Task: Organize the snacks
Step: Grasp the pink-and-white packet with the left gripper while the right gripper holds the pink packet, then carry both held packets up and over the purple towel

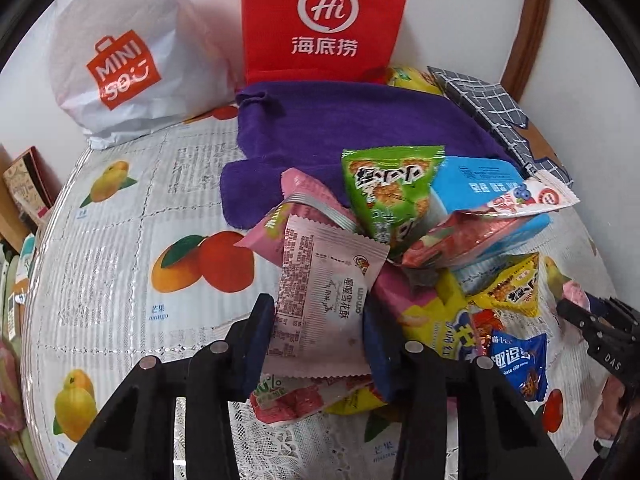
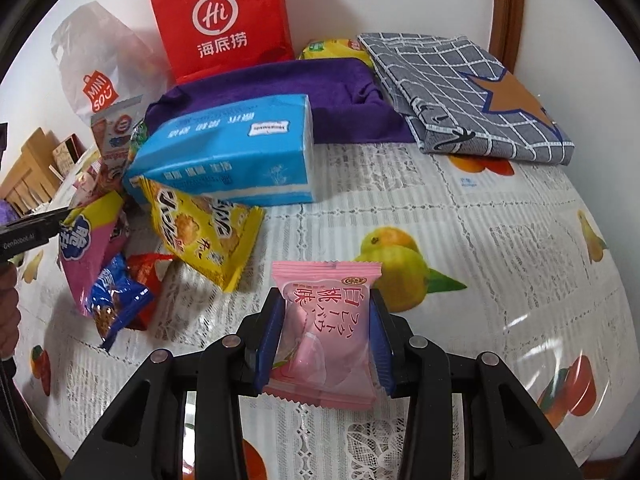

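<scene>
At the bottom centre of the left wrist view, the left gripper point(image 1: 316, 340) clamps a pale pink wrapper point(image 1: 320, 304) printed with small text, held at the near edge of the snack pile point(image 1: 440, 264). At the bottom centre of the right wrist view, the right gripper point(image 2: 326, 340) grips a pink peach packet point(image 2: 324, 336) between its blue pads point(image 2: 269, 340), above the fruit-print tablecloth point(image 2: 460, 208) and apart from the heap.

The pile sits mid-frame in the left view and at the left edge of the right view. Countable in it: one green triangular bag point(image 1: 386, 192), one yellow cracker bag point(image 2: 200, 232), one small blue cookie packet point(image 2: 114, 300), one pink-and-yellow bag point(image 2: 86, 248), and one blue tissue pack point(image 2: 228, 152); more wrappers overlap beneath, and their number cannot be told.

Beyond lies one folded purple cloth point(image 1: 340, 128). At the upper right is one grey checked cloth point(image 2: 472, 88), shown whole only in the right view. Against the wall in the upper frame stand two bags: one red paper bag point(image 1: 326, 20) and one white shopping bag point(image 1: 124, 60). Their contents cannot be seen. A yellow packet point(image 2: 336, 48) peeks out between the red bag and the checked cloth.

Only the left view shows the green bag's face; only the right shows the peach packet's front.
</scene>
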`<state>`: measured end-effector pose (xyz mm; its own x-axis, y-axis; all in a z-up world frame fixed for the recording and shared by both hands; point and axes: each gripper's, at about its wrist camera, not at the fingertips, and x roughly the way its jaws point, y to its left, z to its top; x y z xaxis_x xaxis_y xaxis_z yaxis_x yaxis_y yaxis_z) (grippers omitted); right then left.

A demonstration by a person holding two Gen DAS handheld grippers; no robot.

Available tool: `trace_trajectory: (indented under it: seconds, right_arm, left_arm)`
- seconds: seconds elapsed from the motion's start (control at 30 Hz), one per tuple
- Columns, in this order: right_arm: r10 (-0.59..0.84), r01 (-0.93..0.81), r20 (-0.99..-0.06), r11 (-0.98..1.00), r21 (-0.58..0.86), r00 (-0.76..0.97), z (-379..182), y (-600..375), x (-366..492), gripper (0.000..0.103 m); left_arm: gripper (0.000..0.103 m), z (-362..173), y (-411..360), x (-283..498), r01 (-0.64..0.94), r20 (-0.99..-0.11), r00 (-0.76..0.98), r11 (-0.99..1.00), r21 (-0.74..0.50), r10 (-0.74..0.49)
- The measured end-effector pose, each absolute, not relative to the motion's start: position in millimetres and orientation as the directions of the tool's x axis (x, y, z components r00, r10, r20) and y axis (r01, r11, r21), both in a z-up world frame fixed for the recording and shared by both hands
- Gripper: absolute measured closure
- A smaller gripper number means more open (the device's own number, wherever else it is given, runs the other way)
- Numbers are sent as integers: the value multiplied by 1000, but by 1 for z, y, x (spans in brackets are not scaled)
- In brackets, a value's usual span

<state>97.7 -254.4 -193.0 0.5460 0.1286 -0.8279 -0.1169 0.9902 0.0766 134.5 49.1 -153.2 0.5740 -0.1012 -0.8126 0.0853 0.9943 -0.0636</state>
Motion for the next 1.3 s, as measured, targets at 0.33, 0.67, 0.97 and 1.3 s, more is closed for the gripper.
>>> trace_trajectory:
  seconds: [0.33,0.67,0.97,1.3]
  right_arm:
    - [152,-128,-806,987,96,572,-169,-248,99,62]
    - [171,-144,-769,984,104,615,-130,-243,102,62]
    - [169,-152,-741,984,92,650,-94,-240,115,62]
    - [168,-157,-722,984,83,671,-69,-233,160,62]
  left_arm:
    - [64,-130,60,113,72,-801,590,995,-73,-102]
    - [64,-95,55,106,75,-770,621,989,-124,-144]
    - [64,-64,38,120,118,-745,635,979,-167,-203]
    - [64,-41,29,151,134,-729,648,976,-174,-219]
